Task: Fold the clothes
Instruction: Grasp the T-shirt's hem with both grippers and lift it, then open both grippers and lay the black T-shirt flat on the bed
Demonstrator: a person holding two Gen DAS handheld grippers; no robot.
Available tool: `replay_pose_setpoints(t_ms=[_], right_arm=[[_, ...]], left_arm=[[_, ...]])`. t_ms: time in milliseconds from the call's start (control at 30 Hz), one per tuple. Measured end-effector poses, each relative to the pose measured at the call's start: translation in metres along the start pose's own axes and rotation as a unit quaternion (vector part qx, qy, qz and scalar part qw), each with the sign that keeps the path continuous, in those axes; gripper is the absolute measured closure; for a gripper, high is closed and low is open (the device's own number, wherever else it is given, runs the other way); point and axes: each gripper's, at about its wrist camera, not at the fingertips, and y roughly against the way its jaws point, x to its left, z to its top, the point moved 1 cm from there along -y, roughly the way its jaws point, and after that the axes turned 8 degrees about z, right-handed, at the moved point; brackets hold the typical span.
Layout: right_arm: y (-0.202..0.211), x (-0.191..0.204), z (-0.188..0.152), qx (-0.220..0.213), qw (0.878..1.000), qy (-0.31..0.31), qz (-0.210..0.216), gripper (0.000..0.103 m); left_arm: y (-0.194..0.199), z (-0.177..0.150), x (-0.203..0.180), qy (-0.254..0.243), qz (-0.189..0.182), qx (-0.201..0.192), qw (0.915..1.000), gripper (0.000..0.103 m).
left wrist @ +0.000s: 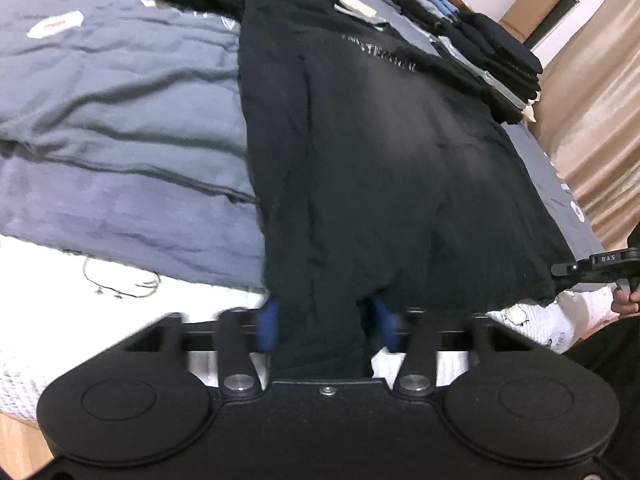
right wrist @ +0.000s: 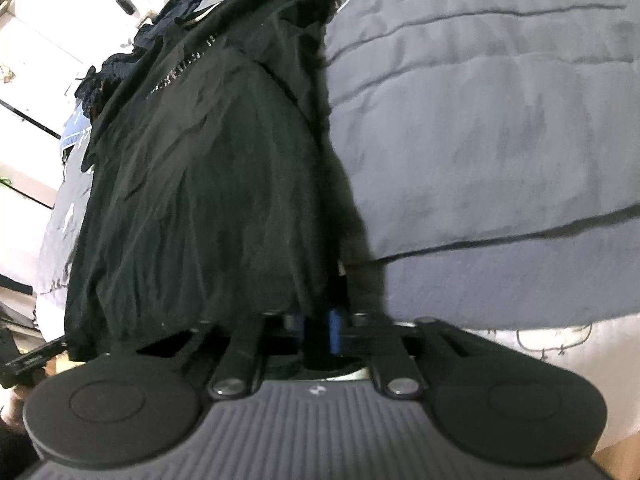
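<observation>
A black T-shirt (left wrist: 360,152) lies spread lengthwise on a bed covered by a grey-blue duvet (left wrist: 120,120), with pale lettering across its chest at the far end. The left claw (left wrist: 326,326) pinches the shirt's near hem: a bunched fold of black cloth runs between its two blue-padded fingers (left wrist: 267,322), which sit fairly far apart around the thick fold. In the right wrist view, the right claw (right wrist: 316,326) grips the same shirt (right wrist: 200,180) at its near edge, its blue pads close together with dark cloth draped over and between them. The duvet (right wrist: 480,140) fills the right of that view. A white patterned sheet (left wrist: 100,292) shows at the bed's near edge. At the far right of the bed sits a stack of folded dark clothes (left wrist: 492,52). Loose dark garments (right wrist: 120,64) lie beyond the shirt's far left side. The right claw's black frame and a hand (left wrist: 626,300) on it appear at the right edge of the left view.
</observation>
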Motion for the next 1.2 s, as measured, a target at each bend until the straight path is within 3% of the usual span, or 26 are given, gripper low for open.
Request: replay_pose_setpoints(t_ms=[133, 400, 467, 600, 667, 700, 767, 800, 900, 967, 1033, 1133, 1200], right_arm=[[0.016, 0.015, 0.001, -0.011, 1.0, 0.019, 0.006, 0.1], [0.067, 0.073, -0.01, -0.005, 0.995, 0.1, 0.023, 0.1], [0.08, 0.087, -0.013, -0.004, 0.992, 0.12, 0.028, 0.1], [0.07, 0.08, -0.021, 0.032, 0.991, 0.128, -0.023, 0.1], [0.064, 0.074, -0.025, 0.051, 0.989, 0.13, -0.052, 0.099], [0.061, 0.069, -0.026, 0.058, 0.988, 0.126, -0.062, 0.099], [0.06, 0.062, -0.028, 0.062, 0.987, 0.121, -0.082, 0.097], [0.063, 0.061, -0.029, 0.058, 0.987, 0.119, -0.086, 0.096], [0.077, 0.057, -0.034, 0.042, 0.989, 0.109, -0.088, 0.095], [0.091, 0.062, -0.036, -0.003, 0.991, 0.108, -0.08, 0.093], [0.102, 0.073, -0.038, -0.053, 0.99, 0.114, -0.066, 0.083], [0.103, 0.093, -0.04, -0.107, 0.984, 0.128, -0.063, 0.064], [0.097, 0.109, -0.044, -0.129, 0.978, 0.143, -0.075, 0.061]], left_arm=[[0.008, 0.006, 0.0, -0.012, -0.019, -0.001, 0.9997, 0.092], [0.075, 0.03, -0.021, -0.089, -0.035, -0.038, 0.9947, 0.094], [0.079, 0.027, -0.032, -0.111, -0.029, -0.025, 0.9931, 0.094], [0.063, 0.009, -0.033, -0.124, 0.018, 0.024, 0.9918, 0.093], [0.056, 0.001, -0.033, -0.126, 0.041, 0.045, 0.9901, 0.088], [0.053, -0.001, -0.034, -0.124, 0.051, 0.051, 0.9897, 0.08], [0.059, -0.004, -0.035, -0.132, 0.064, 0.035, 0.9886, 0.05], [0.067, -0.004, -0.037, -0.139, 0.067, 0.016, 0.9879, 0.026], [0.092, -0.003, -0.044, -0.153, 0.061, -0.04, 0.9854, 0.024], [0.104, 0.002, -0.049, -0.149, 0.049, -0.08, 0.9844, 0.023], [0.112, 0.007, -0.059, -0.145, 0.036, -0.116, 0.9819, 0.015], [0.114, 0.01, -0.076, -0.148, 0.042, -0.152, 0.9764, 0.014], [0.108, 0.013, -0.086, -0.15, 0.052, -0.152, 0.9755, 0.014]])
